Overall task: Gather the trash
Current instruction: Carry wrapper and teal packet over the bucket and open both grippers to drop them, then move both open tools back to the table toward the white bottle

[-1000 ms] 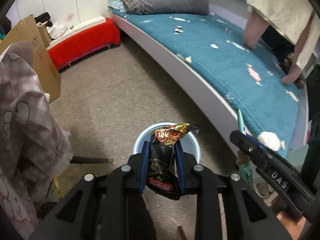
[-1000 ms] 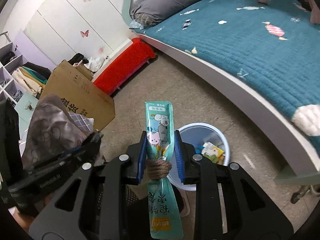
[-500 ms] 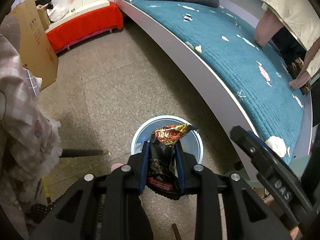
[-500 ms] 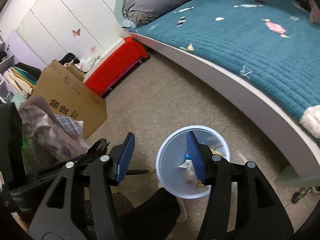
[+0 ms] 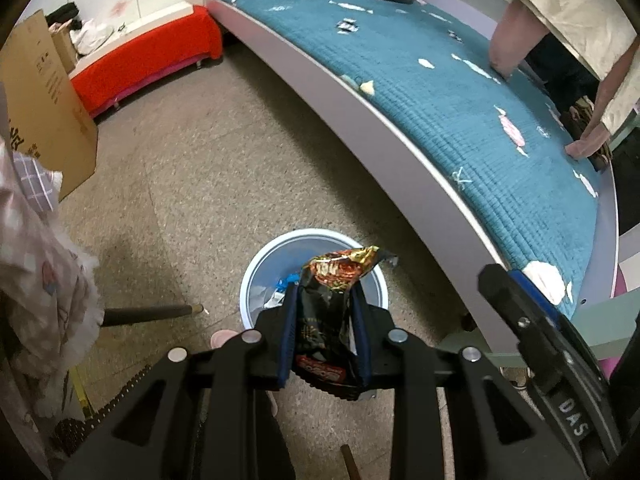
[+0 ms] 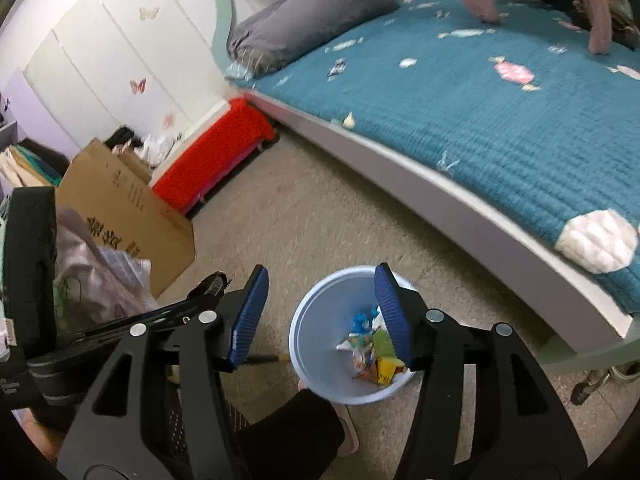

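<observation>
My left gripper point(image 5: 325, 316) is shut on a black and gold snack wrapper point(image 5: 332, 308) and holds it above the pale blue waste bin point(image 5: 256, 276) on the floor. My right gripper point(image 6: 320, 312) is open and empty, held over the same bin point(image 6: 316, 328). Several wrappers point(image 6: 370, 354) lie inside the bin, among them a teal one. The right gripper's arm shows at the right edge of the left wrist view point(image 5: 540, 344).
A bed with a teal quilt point(image 5: 460, 100) curves along the right, with small wrappers and a white lump point(image 6: 596, 240) on it. A red bench point(image 5: 148, 60), a cardboard box point(image 6: 124, 204) and hanging clothes point(image 5: 36, 264) stand at the left. Another person leans on the bed point(image 5: 560, 40).
My right gripper opened and dropped the teal pouch into the bin. My left gripper moved forward over the bin, still holding the snack wrapper.
</observation>
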The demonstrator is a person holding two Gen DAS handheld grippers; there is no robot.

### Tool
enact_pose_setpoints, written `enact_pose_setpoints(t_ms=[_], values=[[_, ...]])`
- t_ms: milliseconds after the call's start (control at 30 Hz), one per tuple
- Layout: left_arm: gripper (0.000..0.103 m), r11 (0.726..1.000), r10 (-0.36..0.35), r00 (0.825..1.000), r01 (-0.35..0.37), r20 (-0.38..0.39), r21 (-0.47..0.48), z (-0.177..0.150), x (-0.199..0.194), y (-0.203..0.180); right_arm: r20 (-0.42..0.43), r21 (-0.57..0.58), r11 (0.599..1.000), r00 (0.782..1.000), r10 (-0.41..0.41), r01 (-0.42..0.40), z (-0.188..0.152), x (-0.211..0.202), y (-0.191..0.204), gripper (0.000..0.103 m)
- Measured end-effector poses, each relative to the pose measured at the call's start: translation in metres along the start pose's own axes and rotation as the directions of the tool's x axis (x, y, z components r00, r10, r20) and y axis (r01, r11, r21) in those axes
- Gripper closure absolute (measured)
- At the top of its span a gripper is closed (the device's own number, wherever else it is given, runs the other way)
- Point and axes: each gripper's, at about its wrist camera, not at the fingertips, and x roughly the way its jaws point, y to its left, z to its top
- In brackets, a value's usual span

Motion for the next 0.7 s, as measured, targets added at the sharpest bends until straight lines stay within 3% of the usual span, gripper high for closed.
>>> enact_pose_setpoints(t_ms=[67,167,467,700], values=[[0.073,1.000,-0.016,1.000,0.016,0.007,0.002,0.005,-0.002,-0.003,0.029,0.013,1.000,1.000,-0.005,0.005,0.003,-0.008,-0.004,0.046],[0.033,1.000,-0.017,1.000,0.017,0.006,-0.004,0.010,-0.005,-0.006,0.046,0.024,1.000,0.999,-0.013,0.012,0.004,-0.016,-0.007,0.046],[0.033,1.000,0.003,0.999,-0.002,0.036,-0.006,0.002,-0.031,-0.009,0.042,0.028,1.000,0.999,-0.008,0.007,0.004,-0.032,-0.005,0.045],[0.033,0.999,0.040,0.992,-0.039,0.116,-0.013,-0.015,-0.074,-0.005,0.063,-0.008,1.000,0.998,0.028,-0.027,0.005,-0.058,0.015,0.044]])
